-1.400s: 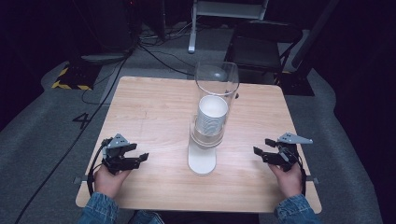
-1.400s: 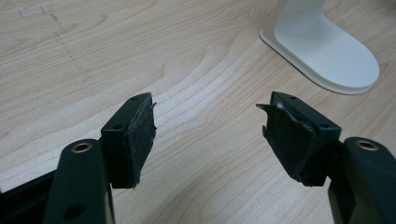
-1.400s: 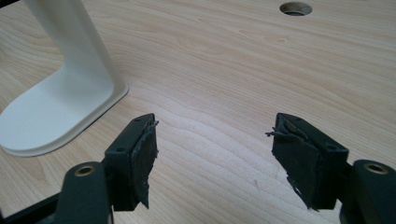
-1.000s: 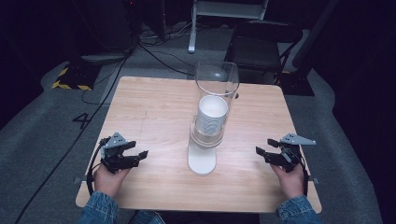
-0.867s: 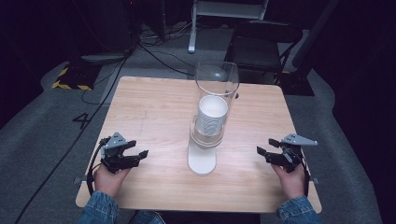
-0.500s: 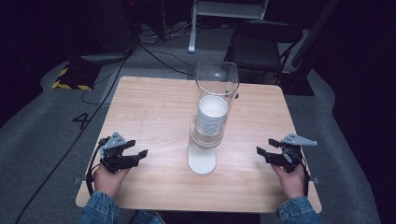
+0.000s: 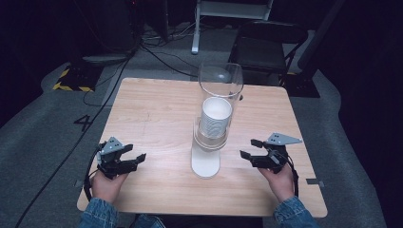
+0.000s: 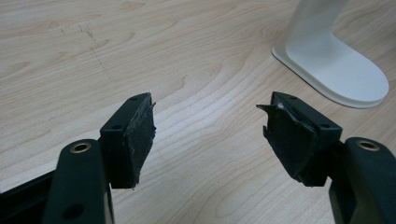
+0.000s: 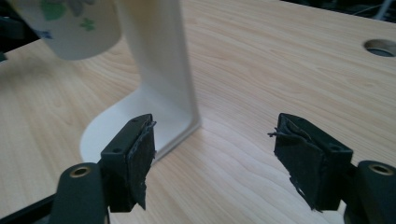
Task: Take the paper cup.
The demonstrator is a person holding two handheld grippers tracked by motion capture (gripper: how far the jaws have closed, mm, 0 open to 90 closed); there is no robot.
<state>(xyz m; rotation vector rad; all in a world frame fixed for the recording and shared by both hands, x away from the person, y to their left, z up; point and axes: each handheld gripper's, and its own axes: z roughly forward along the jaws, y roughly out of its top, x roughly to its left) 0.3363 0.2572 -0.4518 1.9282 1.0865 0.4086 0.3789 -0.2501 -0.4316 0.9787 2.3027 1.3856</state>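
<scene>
I'm looking down on the light wooden desk, and dead centre stands the tall white cup dispenser stand, its flat rounded base sitting toward the near side of the desk. Above the base a clear plastic tube rises, wide-mouthed at the top, and inside it I can see a stack of white paper cups, the topmost one open upward. The lowest cup pokes out below the tube's collar, hanging above the base; in the right gripper view its wall carries a green leaf print.

On the left, my left hand-held gripper rests near the near-left corner of the desk, jaws pointing right toward the stand and spread wide apart, nothing between them. The left gripper view confirms it: two black jaws with worn pads, bare wood grain between them, and the stand's white base off at the far right, well apart.

On the right, my right hand-held gripper sits near the right edge, jaws aimed left at the stand, also spread wide and empty. In the right gripper view the stand's upright white post rises just beyond the jaw on that view's left, with the base curving out on the desk beneath it, and a round cable hole shows in the desk at that view's far right.

Beyond the far edge of the desk, a dark chair and loose cables lie on the grey floor.
</scene>
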